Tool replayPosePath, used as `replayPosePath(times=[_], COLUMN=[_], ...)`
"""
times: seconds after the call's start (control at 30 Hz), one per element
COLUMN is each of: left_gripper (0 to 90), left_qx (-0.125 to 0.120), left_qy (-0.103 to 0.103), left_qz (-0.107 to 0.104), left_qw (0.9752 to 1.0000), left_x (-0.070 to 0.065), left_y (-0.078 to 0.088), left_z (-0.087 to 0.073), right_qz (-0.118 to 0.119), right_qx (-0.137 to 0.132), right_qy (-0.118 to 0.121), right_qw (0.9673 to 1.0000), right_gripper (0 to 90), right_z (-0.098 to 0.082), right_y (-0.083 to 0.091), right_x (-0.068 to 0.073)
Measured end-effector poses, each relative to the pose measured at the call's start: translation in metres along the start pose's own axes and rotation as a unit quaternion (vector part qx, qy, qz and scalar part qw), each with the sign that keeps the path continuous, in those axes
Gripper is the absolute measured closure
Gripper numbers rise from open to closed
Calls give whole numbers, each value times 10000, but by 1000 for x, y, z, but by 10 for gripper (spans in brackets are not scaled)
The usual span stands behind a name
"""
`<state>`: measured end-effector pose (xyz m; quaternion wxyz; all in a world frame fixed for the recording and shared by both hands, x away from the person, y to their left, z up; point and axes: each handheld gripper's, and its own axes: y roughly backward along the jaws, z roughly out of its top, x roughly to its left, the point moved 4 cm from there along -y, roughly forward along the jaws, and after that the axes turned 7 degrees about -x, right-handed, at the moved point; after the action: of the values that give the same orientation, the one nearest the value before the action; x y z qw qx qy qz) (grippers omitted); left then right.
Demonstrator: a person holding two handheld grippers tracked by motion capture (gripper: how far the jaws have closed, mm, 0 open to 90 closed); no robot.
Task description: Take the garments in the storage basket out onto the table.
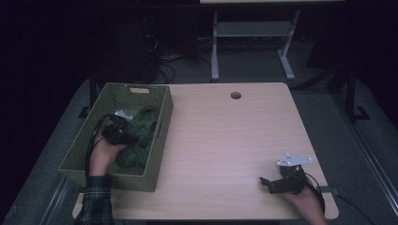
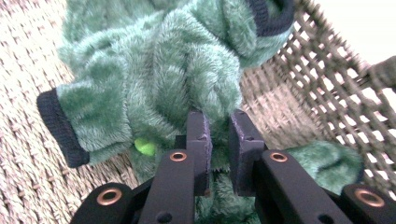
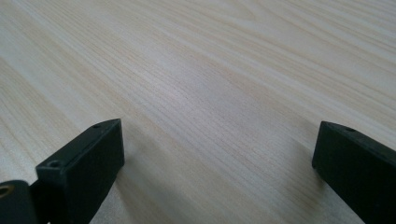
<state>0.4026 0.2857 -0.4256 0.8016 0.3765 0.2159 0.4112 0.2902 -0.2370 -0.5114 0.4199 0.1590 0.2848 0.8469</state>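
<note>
A fuzzy green garment [image 1: 143,125] with dark ribbed cuffs lies bunched inside the woven olive basket [image 1: 162,136] at the table's left. My left gripper [image 1: 131,138] reaches down into the basket. In the left gripper view its jaws [image 2: 219,122] stand close together, pinching a fold of the green garment [image 2: 154,70] above the basket's woven floor [image 2: 28,154]. My right gripper [image 1: 266,183] rests low over the table near the front right corner. In the right gripper view its jaws [image 3: 219,144] are wide apart with only bare wood between them.
The light wooden table [image 1: 225,131] has a round cable hole [image 1: 235,95] near its far edge. Beyond it stand a white desk frame [image 1: 253,33] and dark cables on the floor. The basket's wall [image 2: 317,88] rises close on the right of the left gripper.
</note>
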Motion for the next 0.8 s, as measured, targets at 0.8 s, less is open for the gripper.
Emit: replayPosePath(times=[0.8], left_gripper=[823], left_qx=[-1688], left_qy=[173], left_qz=[-464], left_qw=[9844], left_x=[0], left_y=[66], left_z=[16], right_qz=[0], right_qx=[1], right_qy=[-1], right_qw=[10000], right_gripper=[20], right_z=[0], right_y=[0], right_x=[0])
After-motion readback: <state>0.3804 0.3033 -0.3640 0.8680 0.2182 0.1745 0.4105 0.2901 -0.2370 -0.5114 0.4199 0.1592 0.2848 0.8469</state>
